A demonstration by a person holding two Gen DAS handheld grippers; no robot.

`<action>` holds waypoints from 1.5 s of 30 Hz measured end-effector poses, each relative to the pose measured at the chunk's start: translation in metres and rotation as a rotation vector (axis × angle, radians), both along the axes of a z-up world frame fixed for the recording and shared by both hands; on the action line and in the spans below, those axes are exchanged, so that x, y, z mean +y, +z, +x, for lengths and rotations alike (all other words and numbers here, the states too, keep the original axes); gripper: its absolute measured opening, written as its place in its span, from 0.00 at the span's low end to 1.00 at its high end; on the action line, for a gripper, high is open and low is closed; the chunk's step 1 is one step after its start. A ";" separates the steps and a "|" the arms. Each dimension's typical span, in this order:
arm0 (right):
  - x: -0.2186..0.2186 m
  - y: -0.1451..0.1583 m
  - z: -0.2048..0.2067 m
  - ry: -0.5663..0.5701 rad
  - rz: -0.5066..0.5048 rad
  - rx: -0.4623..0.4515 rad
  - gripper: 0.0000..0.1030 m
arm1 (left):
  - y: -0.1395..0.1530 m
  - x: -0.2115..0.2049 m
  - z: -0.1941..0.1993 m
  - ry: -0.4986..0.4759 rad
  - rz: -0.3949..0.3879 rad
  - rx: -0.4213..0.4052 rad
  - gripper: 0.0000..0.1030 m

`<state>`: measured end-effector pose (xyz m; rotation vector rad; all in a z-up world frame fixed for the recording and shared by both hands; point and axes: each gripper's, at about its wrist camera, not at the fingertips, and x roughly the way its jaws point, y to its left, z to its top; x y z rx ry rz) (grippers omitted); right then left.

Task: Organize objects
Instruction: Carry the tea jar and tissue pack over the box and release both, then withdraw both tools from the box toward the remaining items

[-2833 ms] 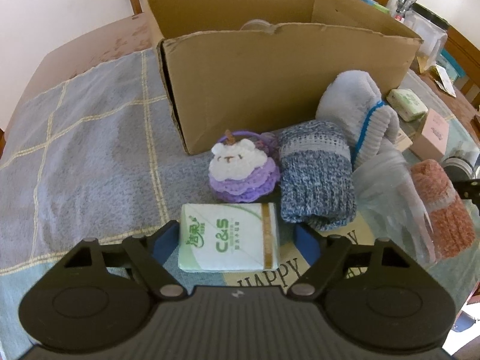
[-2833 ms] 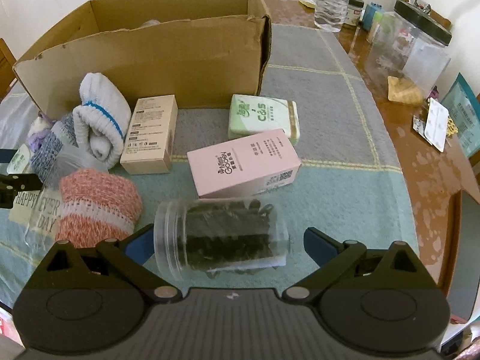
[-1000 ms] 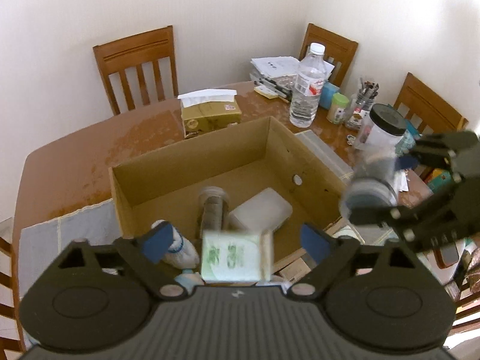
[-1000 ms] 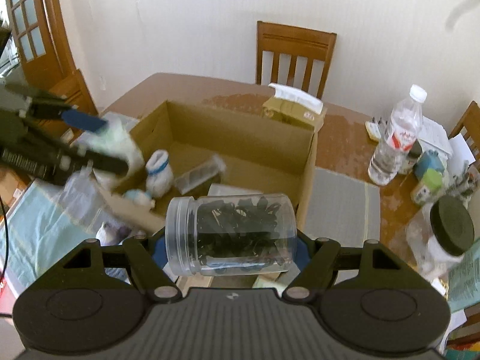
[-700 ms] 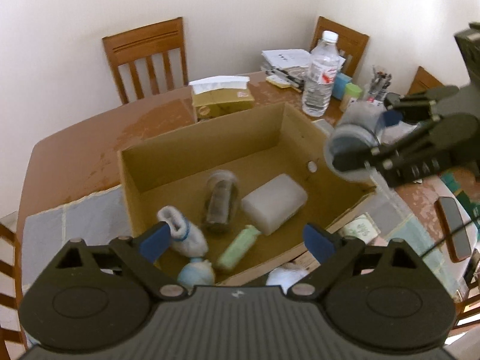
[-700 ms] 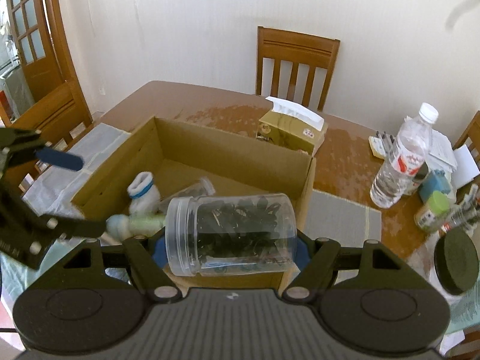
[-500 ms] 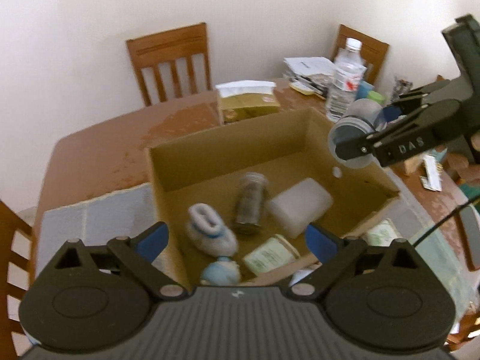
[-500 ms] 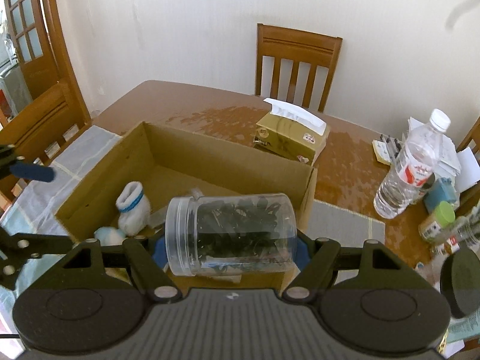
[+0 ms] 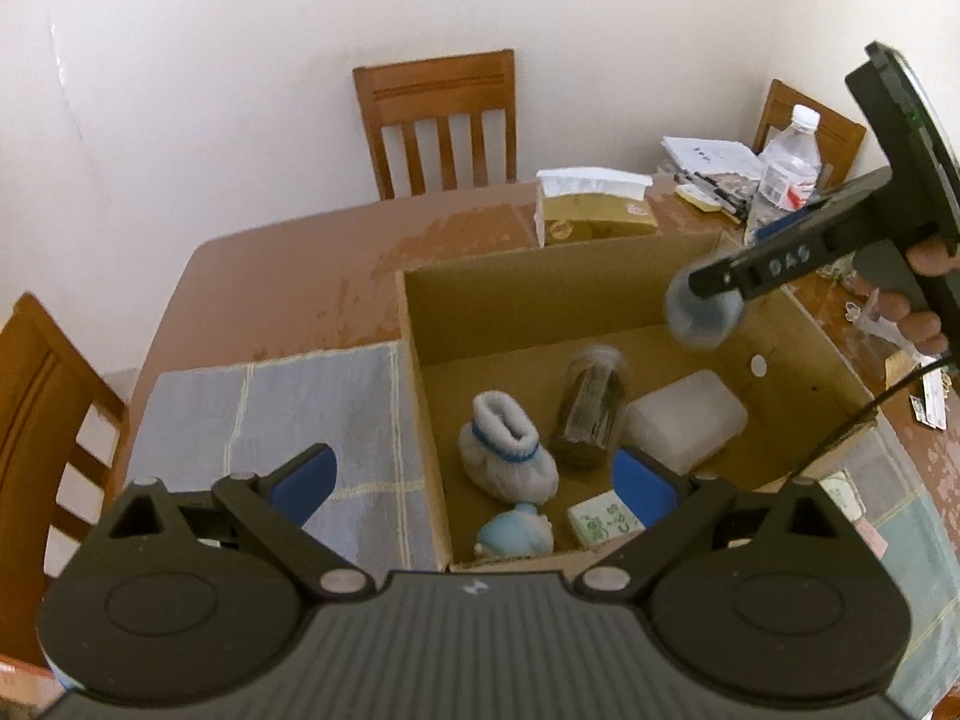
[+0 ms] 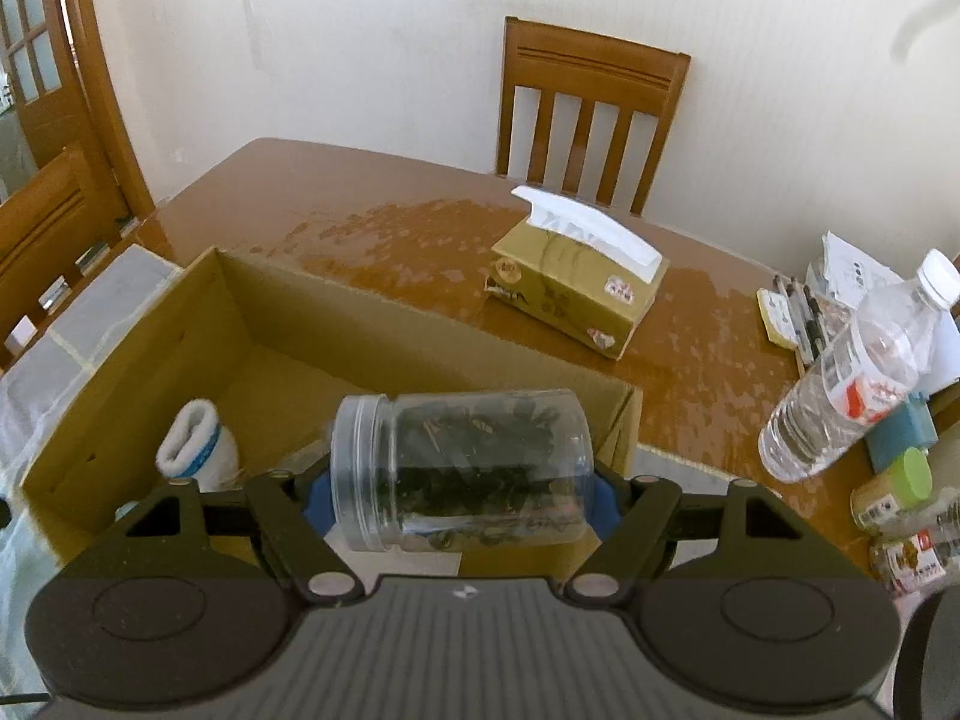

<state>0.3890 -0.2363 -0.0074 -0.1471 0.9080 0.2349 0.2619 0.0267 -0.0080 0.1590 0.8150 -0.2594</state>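
Jar (image 10: 462, 471) of clear ribbed plastic, packed with dark bits, lies sideways between the right gripper's (image 10: 459, 498) opening jaws above the cardboard box's (image 10: 372, 306) near right corner. Left gripper (image 9: 474, 480) hangs spread and empty over the box's near left edge, above a fuzzy rolled sock (image 9: 507, 456).

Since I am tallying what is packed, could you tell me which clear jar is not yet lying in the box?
The jar of dark pieces between the right hand-held gripper's opening jaws; the other jar lies on the cardboard box floor.
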 end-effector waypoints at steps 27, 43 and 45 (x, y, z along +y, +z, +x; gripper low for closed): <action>-0.007 0.002 -0.157 -0.193 0.049 -0.100 1.00 | -0.052 0.035 -0.082 0.039 -0.012 0.058 0.99; -0.027 -0.095 -0.224 -0.241 0.037 0.091 1.00 | -0.083 0.023 -0.086 0.038 -0.015 0.154 0.99; -0.027 -0.103 -0.226 -0.226 0.045 0.104 1.00 | -0.084 0.021 -0.085 0.034 -0.015 0.158 0.99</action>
